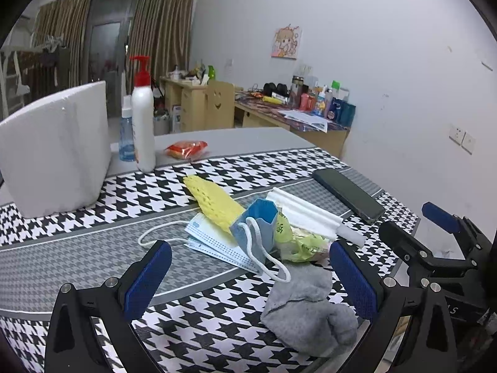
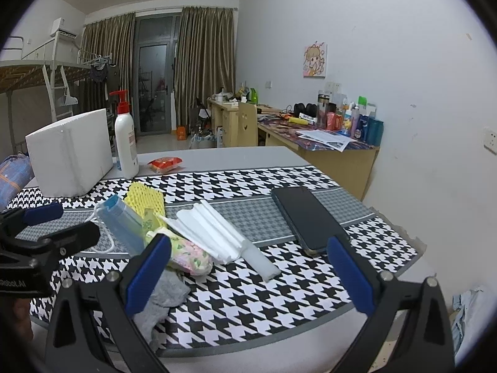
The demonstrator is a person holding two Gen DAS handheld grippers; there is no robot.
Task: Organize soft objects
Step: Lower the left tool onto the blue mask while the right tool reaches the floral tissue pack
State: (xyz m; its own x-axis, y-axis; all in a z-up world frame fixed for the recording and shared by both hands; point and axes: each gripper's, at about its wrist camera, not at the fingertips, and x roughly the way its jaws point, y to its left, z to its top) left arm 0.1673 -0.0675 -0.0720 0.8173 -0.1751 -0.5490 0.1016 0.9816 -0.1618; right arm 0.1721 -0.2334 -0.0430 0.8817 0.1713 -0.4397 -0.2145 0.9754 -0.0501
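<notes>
A pile of soft things lies on the houndstooth mat: a grey sock nearest me, blue face masks, a yellow foam net, a green printed bag and white foam strips. My left gripper is open and empty, just above the sock and masks. My right gripper is open and empty, hovering over the mat right of the pile, with the white strips, the floral pouch and the sock by its left finger. It also shows in the left wrist view.
A dark phone lies on the mat at the right. A white foam box, a pump bottle, a small spray bottle and a red packet stand at the back. The table edge is close on the right.
</notes>
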